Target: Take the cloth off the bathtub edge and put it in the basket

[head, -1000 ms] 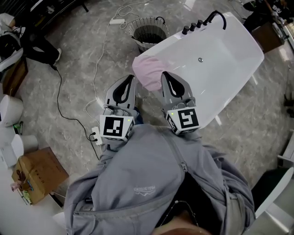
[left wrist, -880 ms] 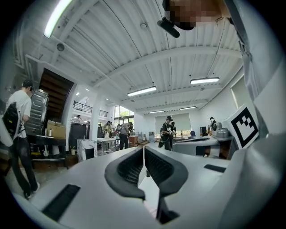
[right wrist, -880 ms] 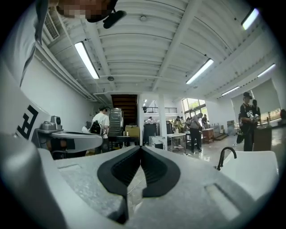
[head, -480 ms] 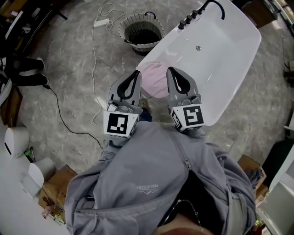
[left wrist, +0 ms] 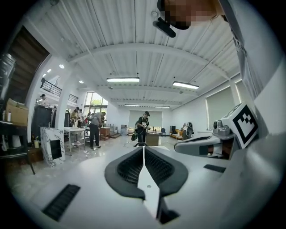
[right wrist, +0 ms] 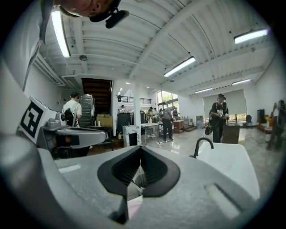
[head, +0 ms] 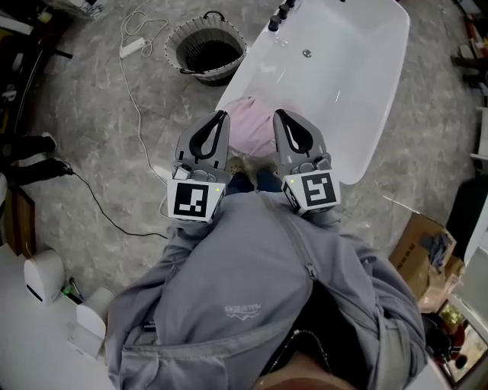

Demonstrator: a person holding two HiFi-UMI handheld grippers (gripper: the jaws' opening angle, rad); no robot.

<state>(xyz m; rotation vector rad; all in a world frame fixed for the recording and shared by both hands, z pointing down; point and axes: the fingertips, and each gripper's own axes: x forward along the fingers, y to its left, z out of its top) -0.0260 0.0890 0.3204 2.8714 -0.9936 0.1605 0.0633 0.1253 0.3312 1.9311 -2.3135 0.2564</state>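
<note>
At the near end of the tub (head: 347, 84) I am holding both tools out roughly level, the left gripper (head: 219, 116) and the right gripper (head: 279, 114) side by side. The pink cloth (head: 252, 128) is showing between their tips. Both grippers are closed and empty. In each gripper view the two dark pads are meeting at the tip with nothing caught between them. The cloth is lying bunched over the tub's near corner edge, not yet taken, and in the right gripper view a sliver of pink is peeking up from below the jaws. I am judging that I am bracketing the cloth this way to line up a two-sided pick, one tool for each end of the heap, so it comes off the rim without sliding into the tub. From the head view I cannot tell whether either tip is touching the fabric. The basket (head: 177, 47) is standing mouth-up on the floor beyond the cloth, just beside the tub's left flank near the tap (head: 282, 11) and well apart from the grippers. The carry should therefore be running forward along the tub's outside. A power strip (head: 131, 48) and its cable (head: 137, 107) are trailing across the floor to the basket's left, worth stepping around. The jaws will need to be opening before any grasp.
</note>
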